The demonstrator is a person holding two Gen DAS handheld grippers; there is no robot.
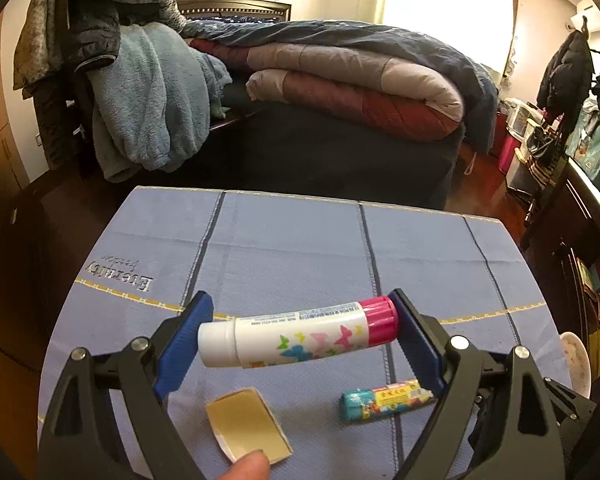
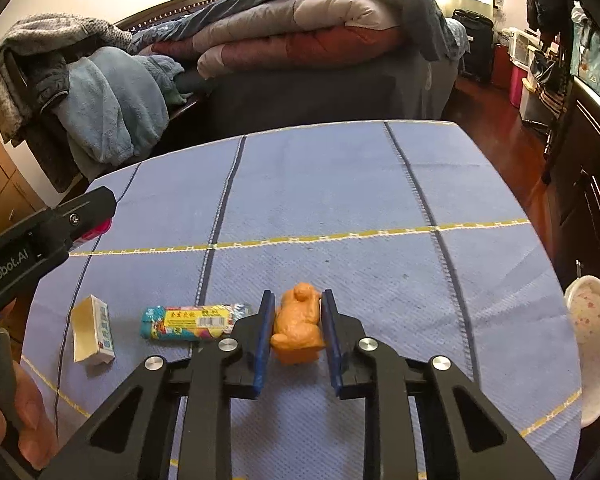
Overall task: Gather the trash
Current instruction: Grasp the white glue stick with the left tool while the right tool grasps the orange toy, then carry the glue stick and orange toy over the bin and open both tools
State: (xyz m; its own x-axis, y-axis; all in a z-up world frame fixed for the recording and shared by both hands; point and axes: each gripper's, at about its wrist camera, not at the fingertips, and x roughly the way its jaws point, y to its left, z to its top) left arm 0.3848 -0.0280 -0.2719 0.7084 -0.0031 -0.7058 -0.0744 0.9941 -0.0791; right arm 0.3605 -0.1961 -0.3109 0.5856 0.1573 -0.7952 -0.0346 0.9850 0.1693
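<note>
My left gripper (image 1: 300, 334) is shut end to end on a white glue stick (image 1: 300, 338) with a pink cap and butterfly print, held above the blue tablecloth (image 1: 292, 240). Under it lie a small open cardboard box (image 1: 248, 426) and a colourful candy wrapper (image 1: 384, 400). My right gripper (image 2: 296, 320) is shut on an orange dog-shaped figure (image 2: 298, 326) that rests on the cloth. In the right wrist view the wrapper (image 2: 192, 322) lies just left of the figure, the box (image 2: 92, 330) further left, and the left gripper (image 2: 60, 224) hangs at the far left.
A white speckled bowl (image 2: 594, 340) hangs over the table's right edge. A bed with folded quilts (image 2: 300, 32) stands behind the table. A chair draped with clothes (image 1: 112, 80) stands at the back left. Dark furniture (image 2: 588, 160) lines the right side.
</note>
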